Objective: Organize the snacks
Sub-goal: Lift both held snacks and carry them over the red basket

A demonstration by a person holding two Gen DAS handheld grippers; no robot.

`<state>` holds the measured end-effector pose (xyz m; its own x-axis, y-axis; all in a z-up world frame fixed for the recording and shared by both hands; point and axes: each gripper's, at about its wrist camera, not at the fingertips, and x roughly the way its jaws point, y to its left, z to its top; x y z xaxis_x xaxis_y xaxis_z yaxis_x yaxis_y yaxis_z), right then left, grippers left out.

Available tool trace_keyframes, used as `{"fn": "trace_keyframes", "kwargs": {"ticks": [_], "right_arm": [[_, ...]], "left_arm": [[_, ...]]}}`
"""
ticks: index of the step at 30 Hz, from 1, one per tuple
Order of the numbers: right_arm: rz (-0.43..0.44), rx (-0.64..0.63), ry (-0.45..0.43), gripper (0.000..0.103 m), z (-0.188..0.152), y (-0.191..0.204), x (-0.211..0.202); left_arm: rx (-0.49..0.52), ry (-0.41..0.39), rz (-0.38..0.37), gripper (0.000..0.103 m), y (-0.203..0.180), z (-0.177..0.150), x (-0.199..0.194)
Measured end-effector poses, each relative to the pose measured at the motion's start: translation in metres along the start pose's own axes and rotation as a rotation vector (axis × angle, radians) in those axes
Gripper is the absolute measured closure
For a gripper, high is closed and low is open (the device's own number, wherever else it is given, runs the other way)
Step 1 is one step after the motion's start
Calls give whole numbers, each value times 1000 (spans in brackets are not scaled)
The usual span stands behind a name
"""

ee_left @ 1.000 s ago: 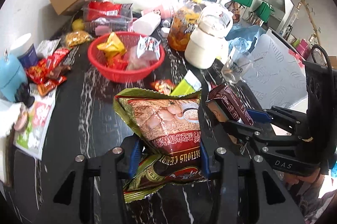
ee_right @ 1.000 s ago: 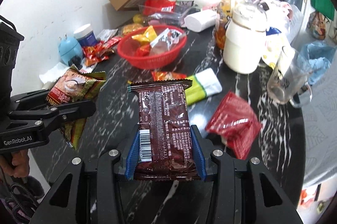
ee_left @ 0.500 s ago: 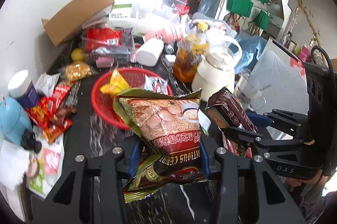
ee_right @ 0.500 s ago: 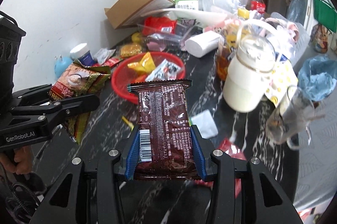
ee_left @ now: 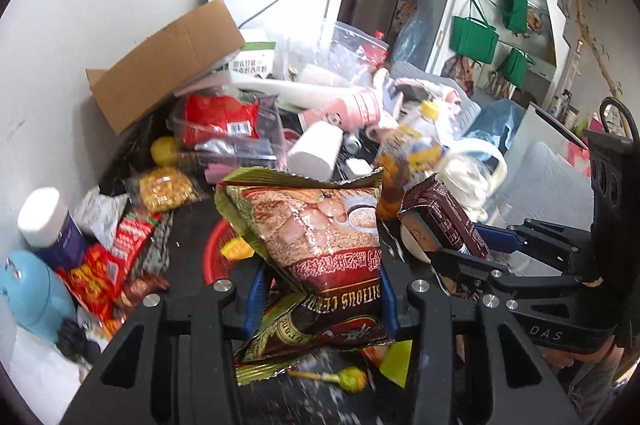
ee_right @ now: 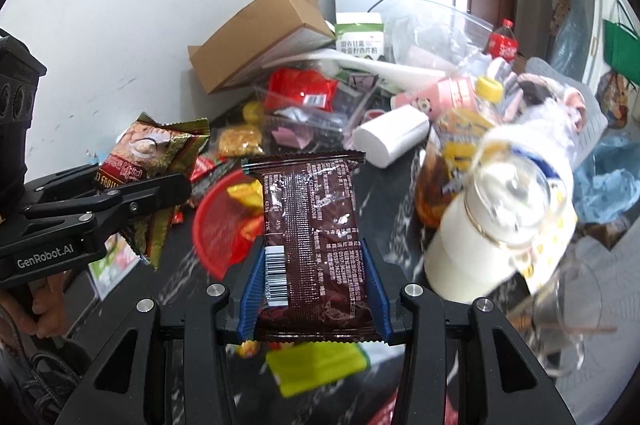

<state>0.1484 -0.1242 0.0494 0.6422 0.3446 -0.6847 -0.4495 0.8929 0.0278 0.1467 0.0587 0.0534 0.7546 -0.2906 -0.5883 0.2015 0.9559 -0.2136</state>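
My left gripper point(ee_left: 318, 299) is shut on a green and red cereal packet point(ee_left: 316, 237) and holds it above the black marble table. My right gripper point(ee_right: 312, 289) is shut on a dark brown snack packet point(ee_right: 314, 225), also raised. The red basket point(ee_right: 218, 225) with yellow and red snacks lies below and ahead of both. It is mostly hidden behind the cereal packet in the left wrist view point(ee_left: 218, 245). The right gripper with its brown packet point(ee_left: 444, 219) shows to the right in the left wrist view. The left gripper with the cereal packet point(ee_right: 148, 161) shows to the left in the right wrist view.
A white jug point(ee_right: 496, 221), an amber jar point(ee_right: 452, 161) and a glass point(ee_right: 568, 309) stand to the right. A cardboard box point(ee_right: 260, 33), clear tubs and bags crowd the back. A green-yellow packet point(ee_right: 316, 369) and a lollipop point(ee_left: 348, 379) lie below. Red packets point(ee_left: 104, 265) and a blue object point(ee_left: 32, 293) lie left.
Both grippers have moved forward towards the basket and tilted up with their packets held. The basket has slid down under the packets and the back clutter looms larger.
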Motion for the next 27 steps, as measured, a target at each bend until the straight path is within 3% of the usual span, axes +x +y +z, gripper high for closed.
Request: {"fn": "trace_keyframes", "kwargs": {"ticks": [6,14,27], "right_arm": [[4,-7,-21,59,23,1,18],[15,17,-23,59,43,1,45],[38,43,47,58,36,-5,83]], "left_arm": [[14,-7,55,59,10,16,18],[15,44,95,59,25,18,49],[3,176,126,59,37,2,97]]}}
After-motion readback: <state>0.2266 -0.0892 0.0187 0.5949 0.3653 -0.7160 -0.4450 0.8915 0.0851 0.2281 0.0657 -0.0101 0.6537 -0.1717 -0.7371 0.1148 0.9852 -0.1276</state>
